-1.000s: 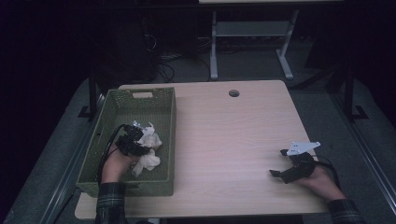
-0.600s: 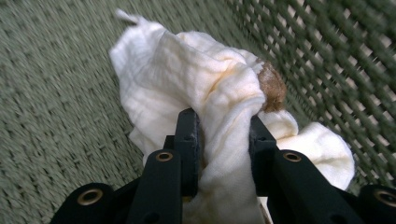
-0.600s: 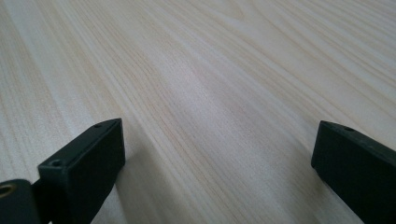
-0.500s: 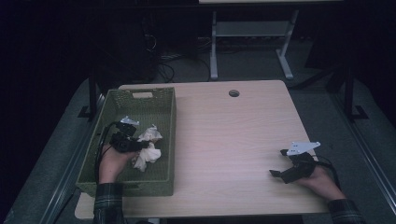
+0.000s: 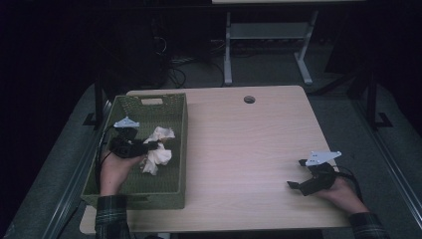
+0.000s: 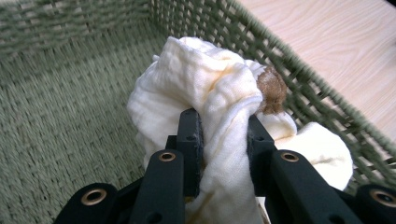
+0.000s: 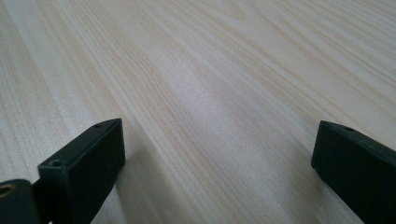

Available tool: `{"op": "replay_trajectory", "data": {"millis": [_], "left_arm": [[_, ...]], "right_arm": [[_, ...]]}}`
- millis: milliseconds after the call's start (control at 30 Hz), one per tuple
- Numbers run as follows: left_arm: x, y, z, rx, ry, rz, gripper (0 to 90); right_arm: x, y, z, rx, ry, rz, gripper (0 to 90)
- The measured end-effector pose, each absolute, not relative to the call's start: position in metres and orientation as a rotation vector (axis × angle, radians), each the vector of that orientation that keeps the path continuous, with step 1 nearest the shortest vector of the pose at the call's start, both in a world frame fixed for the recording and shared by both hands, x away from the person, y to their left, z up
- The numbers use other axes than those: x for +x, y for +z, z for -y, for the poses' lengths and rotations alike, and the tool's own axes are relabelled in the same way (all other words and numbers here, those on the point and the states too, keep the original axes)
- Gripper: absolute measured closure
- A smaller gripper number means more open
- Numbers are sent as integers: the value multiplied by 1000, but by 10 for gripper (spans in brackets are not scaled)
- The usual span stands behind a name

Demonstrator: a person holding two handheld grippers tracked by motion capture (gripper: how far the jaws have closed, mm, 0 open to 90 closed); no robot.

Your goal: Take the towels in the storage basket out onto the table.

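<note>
Inside the basket (image 5: 176,149), left gripper (image 6: 224,126) pinches a bunched cream cloth (image 6: 205,88) between narrowed jaws; right gripper (image 5: 298,174), jaws wide and empty, rests on the table (image 5: 249,144) well right of the basket.

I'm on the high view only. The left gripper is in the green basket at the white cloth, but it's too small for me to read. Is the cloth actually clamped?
Observer: Yes. In the left gripper view the left gripper has both pads pressed on a bunched fold of the cream cloth.
Operator: Anything odd on the cloth?
Observer: A small brown fuzzy patch sits on it near the basket's woven wall.
Operator: And the right gripper, does it hold anything?
Observer: No. In the right gripper view the right gripper has its jaws wide apart, with bare wooden table between them.
</note>
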State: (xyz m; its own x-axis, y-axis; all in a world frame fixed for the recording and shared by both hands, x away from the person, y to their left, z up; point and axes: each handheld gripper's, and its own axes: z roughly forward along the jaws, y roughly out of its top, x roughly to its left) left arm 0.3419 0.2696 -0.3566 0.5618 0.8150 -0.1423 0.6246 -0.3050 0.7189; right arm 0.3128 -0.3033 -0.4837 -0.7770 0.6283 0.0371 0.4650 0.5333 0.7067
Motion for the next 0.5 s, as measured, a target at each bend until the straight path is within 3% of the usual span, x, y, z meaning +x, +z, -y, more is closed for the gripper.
{"op": "replay_trajectory", "data": {"millis": [500], "left_arm": [[333,-323,-264,1935,334,-1027,735]], "right_arm": [[313,-484,303,927,1077,-2550,25]]}}
